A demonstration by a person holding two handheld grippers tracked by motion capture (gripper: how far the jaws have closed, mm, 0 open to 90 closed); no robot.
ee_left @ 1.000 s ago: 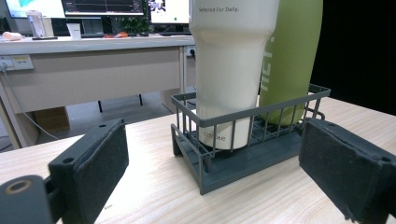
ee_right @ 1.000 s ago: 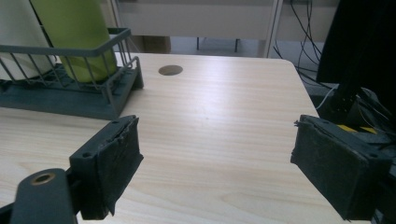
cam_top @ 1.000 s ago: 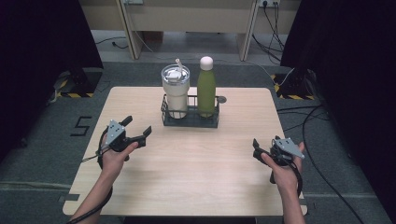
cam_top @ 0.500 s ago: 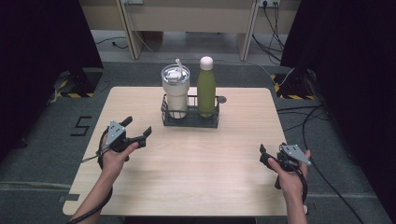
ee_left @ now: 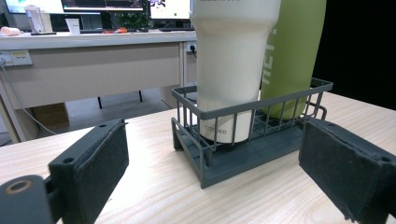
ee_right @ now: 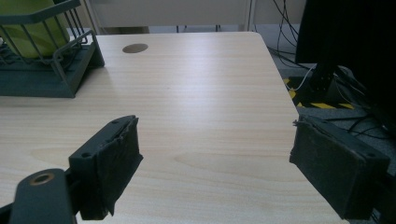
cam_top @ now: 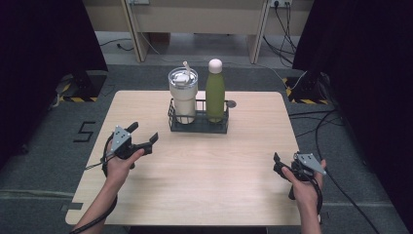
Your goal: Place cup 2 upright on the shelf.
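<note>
A: While both hands rested at the near edge of the counter, nothing had been lifted. Left tool: jaws spread wide, nothing between the pads, aimed at the wire basket.

B: And the basket's load?

A: Cream tumbler with lid and straw stood upright in the basket's left half, green bottle upright in the right half, the two just beside each other. Basket sat at the far middle of the counter, well apart from both tools.

B: Right side?

A: Right tool: jaws apart, empty, held low over bare wood near the counter's right edge, pointing roughly toward the basket's corner. A small dark round mark lay on the wood beyond the basket.

B: Progress, then?

A: By my judgement, barely begun. No contact made; the reach, the grip and any lift all remained.

B: Any writing?

A: In the left gripper view, small grey lettering low on the tumbler, too faint to read with confidence. White vertical letters on the bottle, partly hidden by the tumbler; I could not read them. A "5" was marked on the floor left of the counter.
</note>
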